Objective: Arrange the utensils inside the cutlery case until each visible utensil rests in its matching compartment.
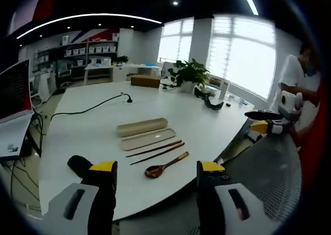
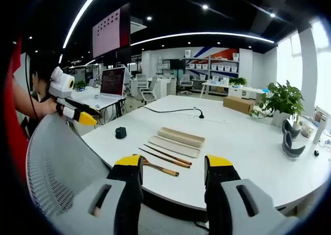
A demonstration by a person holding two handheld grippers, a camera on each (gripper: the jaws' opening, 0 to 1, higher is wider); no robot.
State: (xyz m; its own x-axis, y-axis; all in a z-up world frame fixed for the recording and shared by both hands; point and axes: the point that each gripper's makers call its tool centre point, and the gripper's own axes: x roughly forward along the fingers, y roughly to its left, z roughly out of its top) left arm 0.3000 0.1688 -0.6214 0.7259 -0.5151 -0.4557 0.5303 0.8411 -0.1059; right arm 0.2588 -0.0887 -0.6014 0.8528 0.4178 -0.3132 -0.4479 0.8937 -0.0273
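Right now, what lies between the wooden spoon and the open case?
In the left gripper view, two chopsticks lie side by side between the wooden spoon and the case tray.

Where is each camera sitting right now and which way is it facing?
Left gripper view: rides the left hand-held gripper, jaws apart, facing the white table with cutlery case, chopsticks and spoon; the other hand-held gripper enters at right.
Right gripper view: rides the right hand-held gripper, jaws apart, facing the same table from another side.
Shared: table, case, chopsticks, spoon, potted plant.
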